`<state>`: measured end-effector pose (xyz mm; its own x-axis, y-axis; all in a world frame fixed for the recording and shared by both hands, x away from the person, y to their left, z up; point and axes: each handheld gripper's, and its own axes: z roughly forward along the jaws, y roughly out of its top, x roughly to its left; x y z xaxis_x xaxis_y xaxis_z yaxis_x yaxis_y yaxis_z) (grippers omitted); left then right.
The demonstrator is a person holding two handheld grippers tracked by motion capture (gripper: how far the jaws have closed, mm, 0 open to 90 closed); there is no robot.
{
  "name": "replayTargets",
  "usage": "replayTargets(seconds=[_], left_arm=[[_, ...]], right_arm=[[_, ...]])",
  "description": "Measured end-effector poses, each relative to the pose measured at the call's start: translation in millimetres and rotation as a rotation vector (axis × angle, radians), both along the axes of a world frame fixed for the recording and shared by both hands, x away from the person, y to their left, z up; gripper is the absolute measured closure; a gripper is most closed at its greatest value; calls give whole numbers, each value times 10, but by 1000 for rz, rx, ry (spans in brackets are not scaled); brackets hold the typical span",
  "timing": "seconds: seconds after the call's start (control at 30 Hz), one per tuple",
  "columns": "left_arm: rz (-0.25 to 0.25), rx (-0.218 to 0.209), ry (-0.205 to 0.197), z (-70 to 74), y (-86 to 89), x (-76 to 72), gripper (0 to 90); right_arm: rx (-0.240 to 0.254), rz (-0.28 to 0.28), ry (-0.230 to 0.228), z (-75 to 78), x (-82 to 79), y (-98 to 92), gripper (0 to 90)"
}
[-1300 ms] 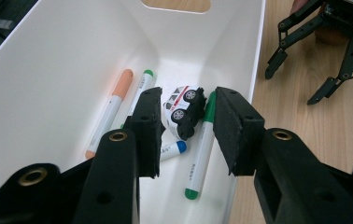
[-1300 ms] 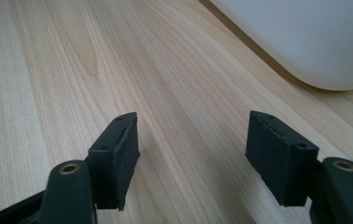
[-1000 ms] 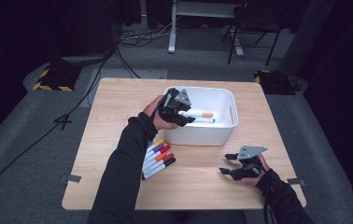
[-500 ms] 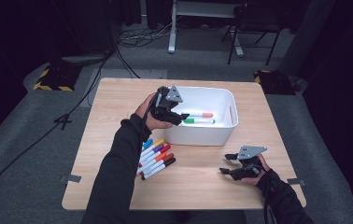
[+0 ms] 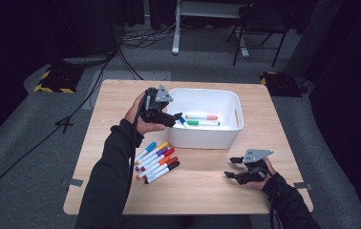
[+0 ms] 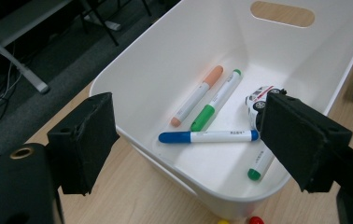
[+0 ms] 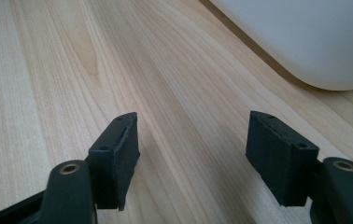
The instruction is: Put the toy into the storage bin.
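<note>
Partly hidden behind the right-hand pad of the left gripper [image 6: 188, 140]: a toy car [image 6: 260, 99] and a green-capped marker [image 6: 260, 165] in the white bin [image 6: 174, 51]. Cut off by the bottom edge below the bin: two marker tips, yellow [image 6: 224, 221] and red [image 6: 256, 220].

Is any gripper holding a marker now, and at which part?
No. The left gripper, jaws just opened, is empty above the white bin; the blue marker lies inside. The right gripper is open too.

Black sleeves [image 5: 108, 176], black tongs [image 5: 177, 118] with seemingly foam-like pads [image 6: 89, 140].
</note>
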<state>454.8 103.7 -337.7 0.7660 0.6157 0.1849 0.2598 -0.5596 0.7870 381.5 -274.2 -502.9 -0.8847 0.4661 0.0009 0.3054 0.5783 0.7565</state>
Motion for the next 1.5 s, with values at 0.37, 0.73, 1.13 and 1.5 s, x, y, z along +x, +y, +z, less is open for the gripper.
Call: replayTargets(seconds=[0.37,0.73,1.13,1.5], left_arm=[[50,-37,-17,-42,292,-155,181],[90,-39,-24,-308,582,-359,187],[130,0,41,-712,774,-481,193],[133,67,103,-1183,923,-688,242]], right_arm=[[0,0,1,0,0,0,346],[0,0,0,0,0,0,346],[0,0,1,0,0,0,345],[0,0,0,0,0,0,345]])
